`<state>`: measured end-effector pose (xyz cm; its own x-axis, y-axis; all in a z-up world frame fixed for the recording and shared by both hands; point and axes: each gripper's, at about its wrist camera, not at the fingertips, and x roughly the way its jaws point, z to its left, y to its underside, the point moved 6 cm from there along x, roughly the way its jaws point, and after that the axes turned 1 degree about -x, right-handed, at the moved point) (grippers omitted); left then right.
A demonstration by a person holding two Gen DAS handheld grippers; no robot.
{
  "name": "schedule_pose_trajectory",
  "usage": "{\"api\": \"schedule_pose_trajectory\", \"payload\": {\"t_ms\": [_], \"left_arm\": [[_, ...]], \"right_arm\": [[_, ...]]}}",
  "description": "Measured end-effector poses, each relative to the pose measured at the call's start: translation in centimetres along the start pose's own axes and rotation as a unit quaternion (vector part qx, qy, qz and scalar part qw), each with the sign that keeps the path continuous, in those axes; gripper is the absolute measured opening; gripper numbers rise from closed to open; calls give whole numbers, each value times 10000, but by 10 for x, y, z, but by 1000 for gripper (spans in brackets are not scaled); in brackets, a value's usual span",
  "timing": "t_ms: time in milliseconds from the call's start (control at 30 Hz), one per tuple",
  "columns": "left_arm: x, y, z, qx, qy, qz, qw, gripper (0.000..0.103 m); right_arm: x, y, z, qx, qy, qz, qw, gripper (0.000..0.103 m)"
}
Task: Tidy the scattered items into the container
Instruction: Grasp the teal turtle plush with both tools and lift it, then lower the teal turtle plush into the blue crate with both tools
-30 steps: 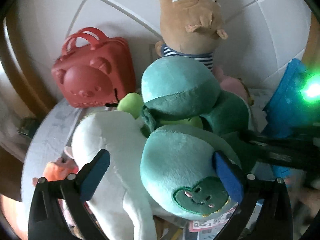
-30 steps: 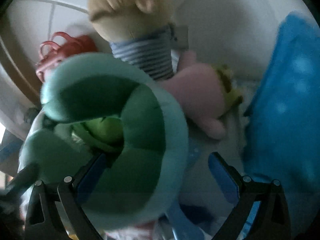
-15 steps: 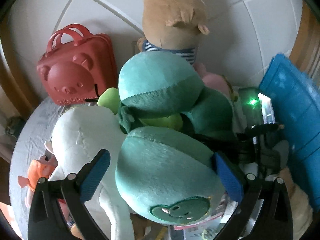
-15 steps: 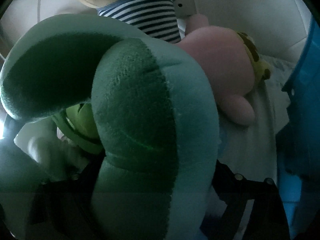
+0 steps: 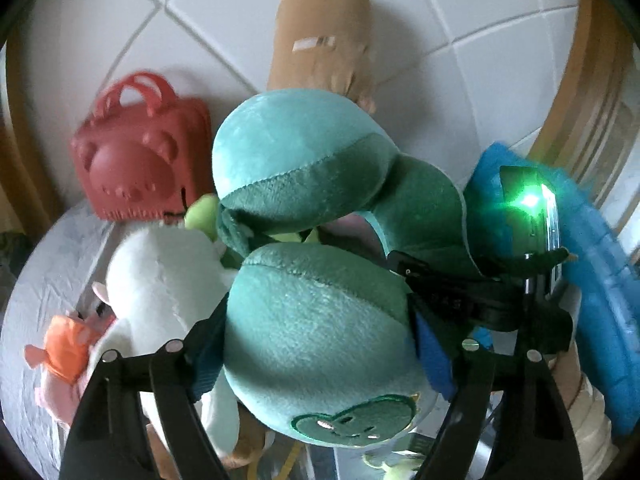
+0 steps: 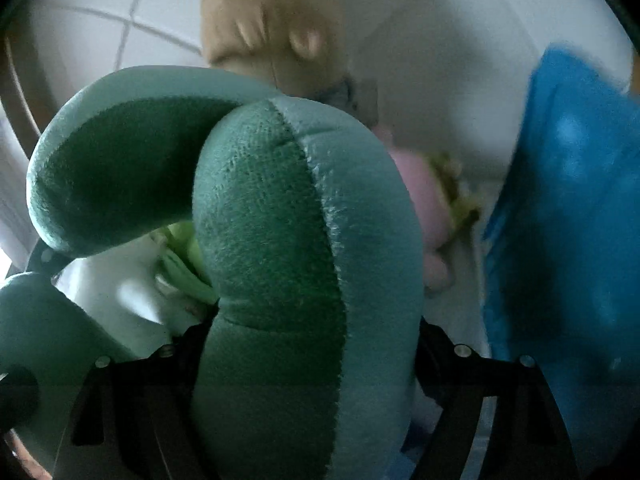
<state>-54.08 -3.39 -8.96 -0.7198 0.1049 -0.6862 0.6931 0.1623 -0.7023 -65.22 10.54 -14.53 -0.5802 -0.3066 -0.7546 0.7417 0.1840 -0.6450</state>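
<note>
A teal and dark green U-shaped plush neck pillow [image 5: 320,320] fills both views. My left gripper [image 5: 316,356] is shut on one rounded end of it, the one with an embroidered green patch. My right gripper [image 6: 308,340] is shut on the pillow's curved middle [image 6: 280,240], and its black frame shows in the left wrist view [image 5: 480,304]. The pillow hangs above a white plush [image 5: 160,264] and other toys. A blue container [image 5: 600,280] stands at the right, also in the right wrist view [image 6: 568,220].
A red bear-faced case [image 5: 136,168] stands at the back left. A brown plush in a striped shirt [image 5: 320,52] leans on the white tiled wall. A pink plush [image 6: 420,200] lies beside the blue container. An orange and pink toy [image 5: 64,352] lies at the left on the round grey surface.
Both grippers have closed onto the neck pillow and lifted it. The right gripper moved in from the side and took the pillow's middle. The views shifted upward, with motion blur.
</note>
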Motion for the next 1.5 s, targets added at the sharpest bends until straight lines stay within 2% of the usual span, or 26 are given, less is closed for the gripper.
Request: {"api": "schedule_pose_trajectory", "payload": {"t_ms": [233, 333, 533, 633, 700, 800, 967, 1167, 1200, 1267, 1367, 1500], "left_arm": [[-77, -29, -42, 319, 292, -541, 9976, 82], [-104, -50, -76, 522, 627, -709, 9941, 82], [-134, -91, -171, 945, 1561, -828, 9797, 82], [-130, -102, -229, 1170, 1910, -722, 9719, 82], [-121, -107, -263, 1281, 2044, -604, 9686, 82], [-94, -110, -317, 1461, 2098, -363, 9661, 82], [-17, -102, -384, 1581, 1878, 303, 9689, 82], [59, -81, -411, 1705, 1369, 982, 9708, 84], [66, -78, -411, 1755, 1286, 1044, 9704, 88], [80, -73, -410, 1937, 1004, 1112, 9695, 89], [90, -69, -408, 2044, 895, 1244, 9668, 89], [87, -67, -401, 2006, 742, 1307, 9681, 89]], "right_arm": [[-106, -28, -5, 35, 266, -747, 9968, 81], [-156, -41, -27, 187, 529, -1032, 9931, 81], [-261, -62, -101, 504, 1371, -1503, 9778, 81], [-302, -61, -158, 717, 1823, -1574, 9679, 81], [-314, -58, -194, 878, 1976, -1545, 9640, 81], [-313, -47, -262, 1174, 2101, -1367, 9609, 81], [-258, -30, -347, 1586, 2058, -683, 9632, 81], [-219, -13, -371, 1647, 2000, -271, 9655, 81], [-213, -11, -374, 1649, 1992, -210, 9657, 83], [-201, -6, -380, 1654, 1977, -90, 9662, 94], [-184, 1, -389, 1659, 1953, 90, 9666, 94], [-160, 11, -401, 1666, 1920, 331, 9666, 97]]}}
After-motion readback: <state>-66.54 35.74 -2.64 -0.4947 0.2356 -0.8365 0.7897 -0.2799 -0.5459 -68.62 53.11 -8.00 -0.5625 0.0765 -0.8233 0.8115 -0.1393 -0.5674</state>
